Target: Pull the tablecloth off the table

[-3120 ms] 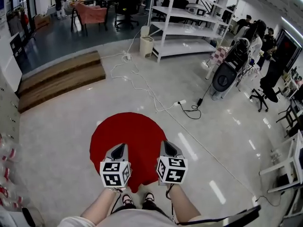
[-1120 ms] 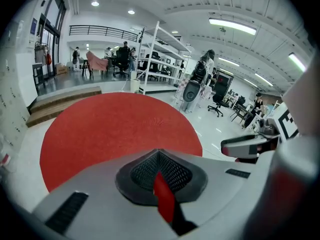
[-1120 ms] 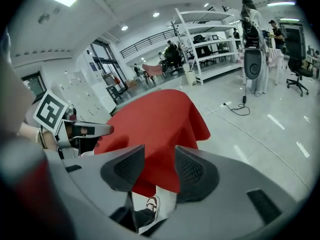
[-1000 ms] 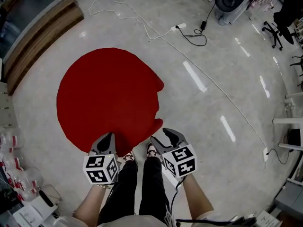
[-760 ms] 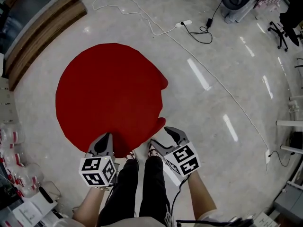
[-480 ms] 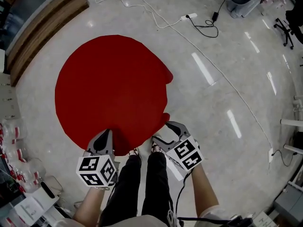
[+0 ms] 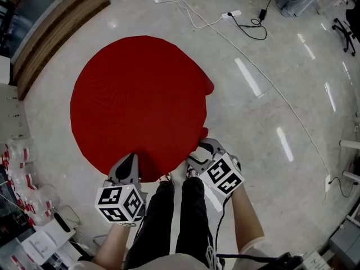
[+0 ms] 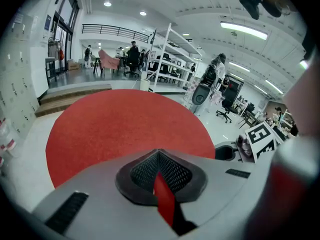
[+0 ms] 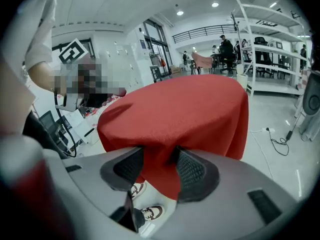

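The red tablecloth [image 7: 140,100] lay spread over the round table, hiding its top entirely, with the hem hanging over the near edge straight ahead of both grippers. The left gripper [image 7: 130,161] was clamped tight on that hem, a thin strip of red fabric pinched between its pads, probably to secure that side first. Just to its right, the right gripper [image 7: 205,146] had a loose fold of the drape between its jaws, which were closing but stood apart and were not yet pinching. Two holds on the near hem would let the cloth be drawn evenly toward the person, whose shoes [image 7: 179,176] stood below and between the grippers. Beyond the cloth, a cable [image 7: 247,24] trailed across the pale floor [image 7: 270,94].
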Tool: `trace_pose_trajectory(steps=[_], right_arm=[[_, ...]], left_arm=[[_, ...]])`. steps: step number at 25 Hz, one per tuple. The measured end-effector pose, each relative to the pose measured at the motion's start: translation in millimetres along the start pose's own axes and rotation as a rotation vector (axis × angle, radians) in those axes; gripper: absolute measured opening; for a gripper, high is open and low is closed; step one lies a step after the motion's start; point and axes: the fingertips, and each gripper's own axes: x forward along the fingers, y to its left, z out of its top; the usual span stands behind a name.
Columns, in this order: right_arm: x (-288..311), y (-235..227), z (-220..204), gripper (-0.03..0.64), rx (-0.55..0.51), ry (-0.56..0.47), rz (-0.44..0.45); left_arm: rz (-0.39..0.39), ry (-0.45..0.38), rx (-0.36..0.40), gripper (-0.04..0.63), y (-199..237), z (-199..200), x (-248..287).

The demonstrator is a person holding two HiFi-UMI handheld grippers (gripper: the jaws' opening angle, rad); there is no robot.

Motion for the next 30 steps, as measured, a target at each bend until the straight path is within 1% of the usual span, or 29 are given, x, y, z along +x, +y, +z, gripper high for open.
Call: trace_pose_trajectory(steps=[3, 5, 7, 10, 14, 18, 21, 26, 30], right_arm=[[0, -1, 2, 0.173, 0.007, -0.006, -0.006], [0, -3, 3, 0.126, 0.015, -0.013, -0.019], [-1, -5, 4, 0.092, 0.021, -0.018, -0.029], [-3, -6, 6, 0.075, 0.026, -0.018, -0.042], [-9, -7, 1, 0.034, 0.054, 0.001, -0.062], [-18, -8, -4, 0.029, 0.073, 0.035, -0.078], [-26, -8, -3, 0.028, 0.078, 0.054, -0.088], [-37, -11, -2, 0.028, 0.123, 0.046, -0.119], [-47, -10, 11, 0.028, 0.133, 0.037, -0.145]], left_arm=[[0.009, -0.003, -0.006, 0.015, 3, 1, 0], [0.01, -0.006, -0.008, 0.015, 3, 2, 0], [0.006, -0.008, -0.007, 0.015, 0, 3, 0], [-0.003, -0.013, -0.002, 0.015, -5, 7, 1], [-0.009, -0.009, -0.012, 0.015, -7, 6, 3], [-0.022, -0.007, -0.028, 0.015, -13, 7, 5], [-0.031, -0.01, -0.024, 0.015, -20, 11, 4], [-0.034, -0.004, -0.009, 0.015, -20, 13, 2], [-0.013, -0.014, -0.033, 0.015, -11, 16, -2]])
